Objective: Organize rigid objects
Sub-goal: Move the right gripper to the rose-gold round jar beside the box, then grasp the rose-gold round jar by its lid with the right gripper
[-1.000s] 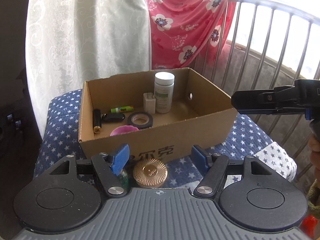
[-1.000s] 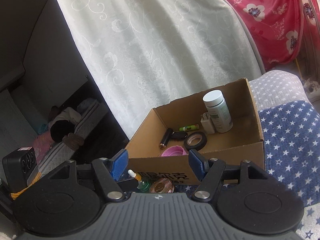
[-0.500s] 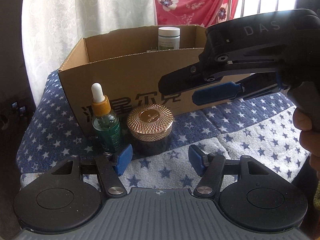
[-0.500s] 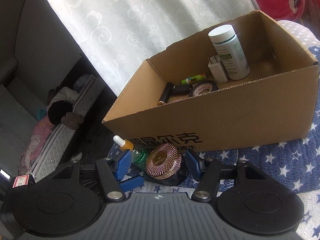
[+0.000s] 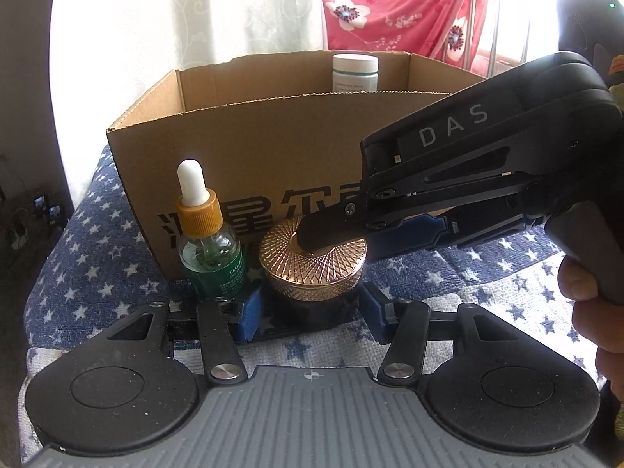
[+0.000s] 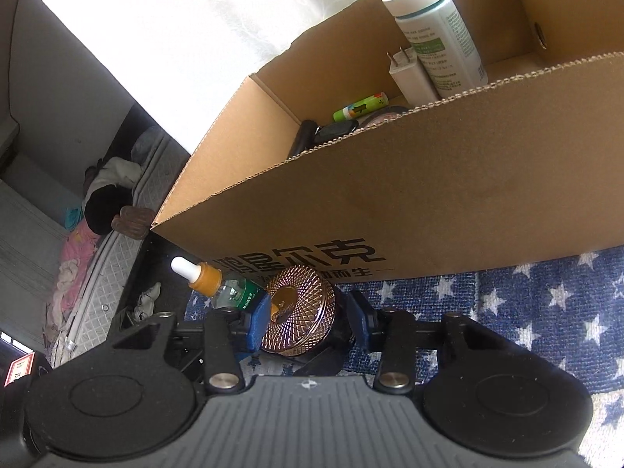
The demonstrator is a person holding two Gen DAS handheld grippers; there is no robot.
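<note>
A dark jar with a rose-gold patterned lid (image 5: pixel 312 265) stands on the star-print cloth in front of the cardboard box (image 5: pixel 273 144). A green dropper bottle (image 5: pixel 208 241) stands just left of it. My left gripper (image 5: pixel 310 314) is open, its blue pads on either side of the jar's base. My right gripper (image 6: pixel 308 321) comes in from the right over the lid, its pads on either side of the lid (image 6: pixel 298 312); the jaws look close on it. The box (image 6: pixel 429 202) holds a white pill bottle (image 6: pixel 436 27), a charger, a green tube and dark items.
The star-print cloth (image 5: pixel 97 241) drops off at the left. A white curtain and a red floral cloth (image 5: pixel 390 4) hang behind the box. A mattress with clothes (image 6: pixel 97 210) lies on the floor below at the left.
Both grippers moved down and in onto the gold-lidded jar. The right gripper came lower over the lid, and its pads now bracket it. The left pads now flank the jar's base.
</note>
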